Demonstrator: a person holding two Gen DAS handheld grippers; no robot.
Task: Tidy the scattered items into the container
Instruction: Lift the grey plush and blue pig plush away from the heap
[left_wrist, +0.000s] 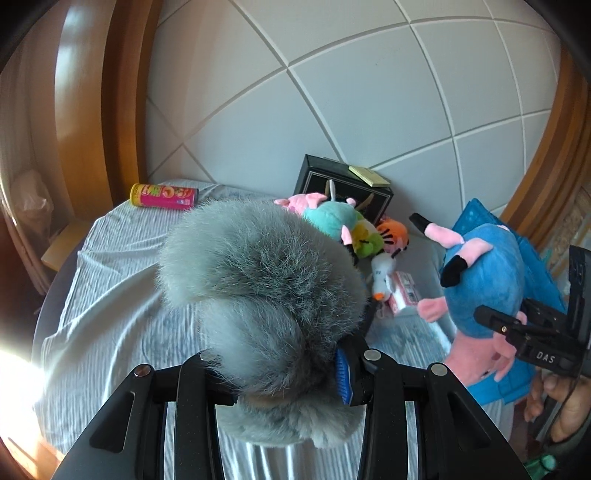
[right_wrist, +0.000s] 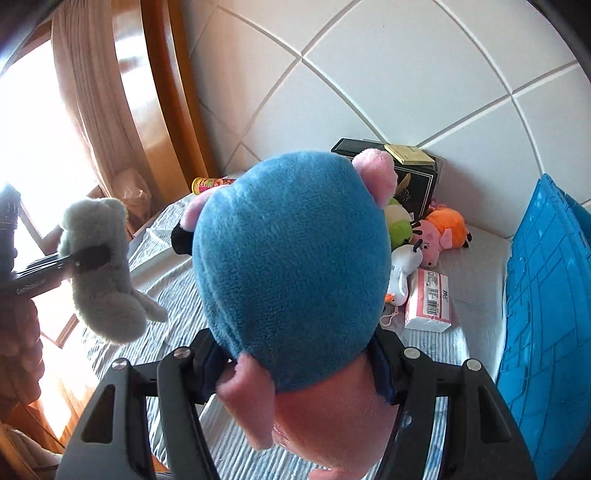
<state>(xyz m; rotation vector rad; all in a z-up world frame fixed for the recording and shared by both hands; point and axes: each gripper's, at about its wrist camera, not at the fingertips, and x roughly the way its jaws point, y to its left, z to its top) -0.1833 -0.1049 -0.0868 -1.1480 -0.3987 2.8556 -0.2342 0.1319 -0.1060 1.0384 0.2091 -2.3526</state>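
Note:
My left gripper (left_wrist: 284, 373) is shut on a grey furry plush toy (left_wrist: 266, 288) and holds it above the bed; it also shows in the right wrist view (right_wrist: 103, 269). My right gripper (right_wrist: 299, 362) is shut on a blue and pink pig plush (right_wrist: 291, 258), also held above the bed; it shows at the right of the left wrist view (left_wrist: 484, 273). The blue crate (right_wrist: 546, 332) stands at the bed's right side. More plush toys lie in a heap by the headboard (right_wrist: 424, 236), and a pink tissue pack (right_wrist: 428, 299) lies beside them.
A pink snack can (left_wrist: 164, 196) lies at the far left of the striped bedsheet (left_wrist: 122, 280). A black box (left_wrist: 343, 184) with a small yellow pad on top stands against the padded headboard (left_wrist: 369, 92). A bright window with curtains is at the left.

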